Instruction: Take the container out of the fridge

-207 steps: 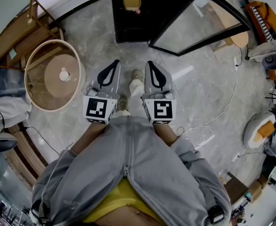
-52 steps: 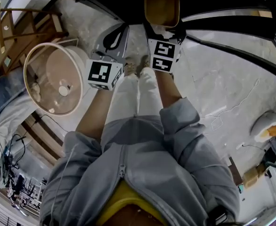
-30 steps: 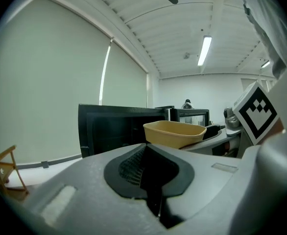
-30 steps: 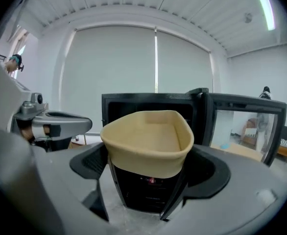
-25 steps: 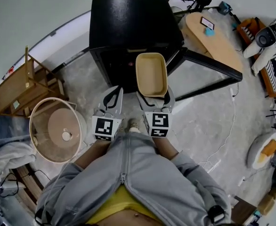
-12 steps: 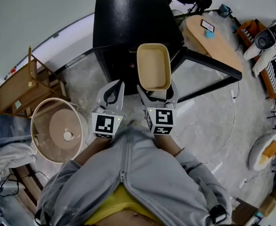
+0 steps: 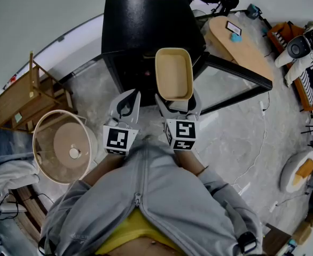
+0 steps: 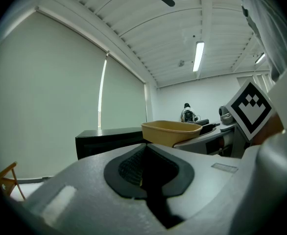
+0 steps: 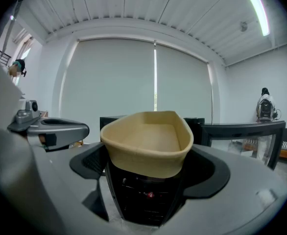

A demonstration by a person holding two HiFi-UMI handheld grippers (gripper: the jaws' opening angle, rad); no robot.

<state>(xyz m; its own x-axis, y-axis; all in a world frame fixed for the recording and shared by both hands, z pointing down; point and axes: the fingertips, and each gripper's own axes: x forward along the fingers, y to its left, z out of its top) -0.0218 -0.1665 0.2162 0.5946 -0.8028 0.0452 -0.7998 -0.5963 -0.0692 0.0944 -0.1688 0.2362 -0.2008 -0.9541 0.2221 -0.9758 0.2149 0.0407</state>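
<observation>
tan rounded plastic container is pinched at its near end by the right claw, long axis pointing toward the black fridge; left claw pressed together, empty.

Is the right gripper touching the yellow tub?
Touching. In the right gripper view, the right gripper has both jaws pressed against the tub, holding it up.

floor: grey marble | left: wooden rack | right: oval wooden table | ceiling: strip light
</observation>
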